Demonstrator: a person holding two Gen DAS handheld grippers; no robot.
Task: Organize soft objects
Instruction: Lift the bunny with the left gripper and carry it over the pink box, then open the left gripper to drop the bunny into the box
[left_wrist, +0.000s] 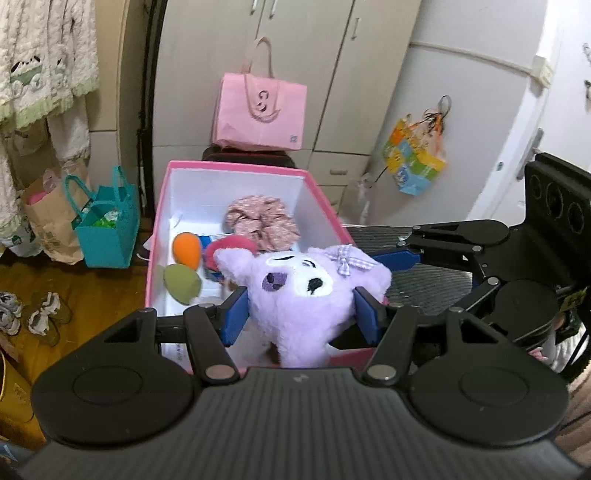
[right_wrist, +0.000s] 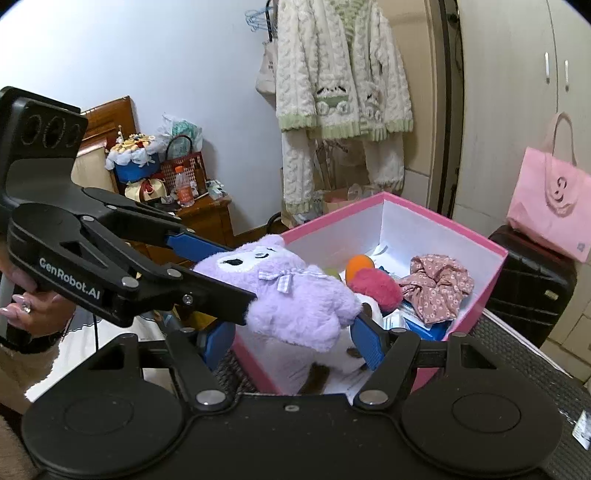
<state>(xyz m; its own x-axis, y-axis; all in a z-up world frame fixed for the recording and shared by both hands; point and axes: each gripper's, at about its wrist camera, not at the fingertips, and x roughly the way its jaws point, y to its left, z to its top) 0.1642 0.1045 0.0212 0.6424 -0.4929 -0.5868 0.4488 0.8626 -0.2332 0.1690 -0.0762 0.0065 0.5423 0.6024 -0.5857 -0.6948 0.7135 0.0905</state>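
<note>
A purple plush toy (left_wrist: 299, 291) is being lowered into an open pink box (left_wrist: 236, 168), which looks like the placing step of tidying the soft things.

In the left wrist view, two makeup sponges, orange (left_wrist: 187, 249) and green (left_wrist: 181, 282), lie in the box at about nine o'clock of the plush. A floral scrunchie (left_wrist: 262, 221) sits at its twelve o'clock, toward the far wall. The left tool (left_wrist: 301, 314) is clamped on the plush, one blue pad pressed into each side.

At three o'clock, the right tool (right_wrist: 291, 339) reaches in level over the box's near edge. Its pads stand apart, one on either side of the plush's lower body; whether they touch it cannot be told.

Judged from this, the next move calls for easing the plush down into the free space, then letting the left pads part.
</note>
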